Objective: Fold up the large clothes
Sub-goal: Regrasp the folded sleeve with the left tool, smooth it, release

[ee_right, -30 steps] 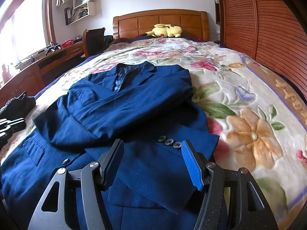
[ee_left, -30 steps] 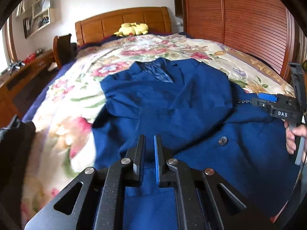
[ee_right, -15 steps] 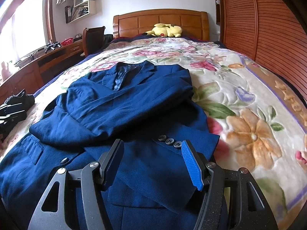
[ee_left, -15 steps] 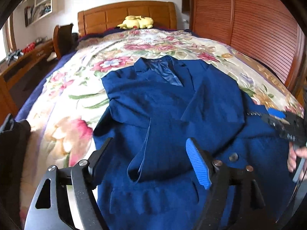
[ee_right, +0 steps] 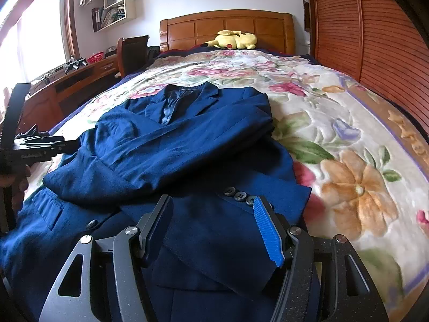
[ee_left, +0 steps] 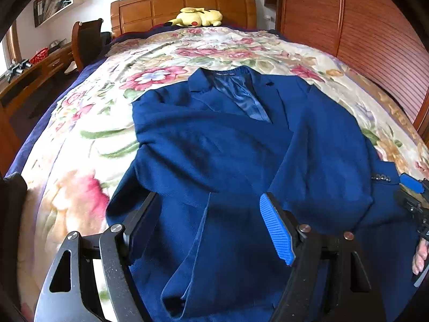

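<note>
Left gripper [ee_left: 209, 230] now spread, sleeve [ee_left: 203, 145] released across blue jacket [ee_left: 321, 139]; right gripper [ee_right: 211, 228] spread, empty; bottom fold next

looks like someone's bedroom at home: a bed with a wooden headboard [ee_right: 225, 26] is wearing a floral blanket [ee_right: 335, 123], a yellow plush toy [ee_right: 236, 40] is lying up top, and a desk [ee_right: 67, 80] is sitting by the window.

You face a bed [ee_right: 335, 112] under a floral cover, its wooden headboard [ee_right: 225, 26] against the far white wall; slatted wooden doors [ee_right: 375, 40] stand right, a bright window [ee_right: 34, 40] and desk [ee_right: 80, 77] left.
</note>
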Motion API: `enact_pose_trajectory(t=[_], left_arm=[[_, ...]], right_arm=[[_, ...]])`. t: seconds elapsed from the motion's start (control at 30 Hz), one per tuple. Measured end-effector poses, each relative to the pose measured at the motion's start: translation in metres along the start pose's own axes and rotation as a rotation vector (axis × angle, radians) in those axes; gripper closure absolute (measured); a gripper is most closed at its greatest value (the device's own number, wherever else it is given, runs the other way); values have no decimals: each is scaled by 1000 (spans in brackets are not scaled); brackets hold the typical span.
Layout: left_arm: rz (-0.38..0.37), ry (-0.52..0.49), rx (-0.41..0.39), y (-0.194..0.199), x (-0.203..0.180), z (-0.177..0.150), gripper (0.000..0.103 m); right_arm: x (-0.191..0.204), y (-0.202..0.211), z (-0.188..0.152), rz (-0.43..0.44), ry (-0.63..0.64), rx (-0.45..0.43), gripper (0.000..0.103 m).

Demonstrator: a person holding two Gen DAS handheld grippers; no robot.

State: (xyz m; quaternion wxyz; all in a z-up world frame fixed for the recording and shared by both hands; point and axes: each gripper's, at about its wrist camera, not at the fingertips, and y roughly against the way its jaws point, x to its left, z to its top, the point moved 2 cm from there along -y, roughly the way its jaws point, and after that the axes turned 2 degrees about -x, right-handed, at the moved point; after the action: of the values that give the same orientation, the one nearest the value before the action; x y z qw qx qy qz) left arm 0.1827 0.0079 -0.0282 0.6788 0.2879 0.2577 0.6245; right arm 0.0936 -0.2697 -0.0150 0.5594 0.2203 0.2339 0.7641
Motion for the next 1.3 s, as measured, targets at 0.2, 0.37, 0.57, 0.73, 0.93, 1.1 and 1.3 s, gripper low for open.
enact_pose_trajectory(t=[0.2, 0.37, 0.57, 0.73, 0.93, 1.1, 1.3], left_arm=[[-5, 2, 42, -15, -2, -1, 32], [-38, 26, 103, -27, -1, -5, 64], [-59, -23, 107, -23, -13, -10, 97], [-55, -64, 53, 0, -19, -12, 99], [-62, -83, -42, 45, -20, -27, 99], [-93, -85, -80, 76, -18, -53, 99], [-131, -110, -85, 96, -26, -77, 99]], right_arm=[[2, -1, -1, -2, 8, 4, 39], [2, -2, -1, -4, 6, 9, 39], [3, -2, -1, -4, 8, 10, 39], [3, -2, -1, -4, 8, 10, 39], [3, -2, -1, -2, 8, 8, 39], [2, 2, -1, 1, 5, -3, 39], [3, 7, -2, -5, 16, -11, 39]])
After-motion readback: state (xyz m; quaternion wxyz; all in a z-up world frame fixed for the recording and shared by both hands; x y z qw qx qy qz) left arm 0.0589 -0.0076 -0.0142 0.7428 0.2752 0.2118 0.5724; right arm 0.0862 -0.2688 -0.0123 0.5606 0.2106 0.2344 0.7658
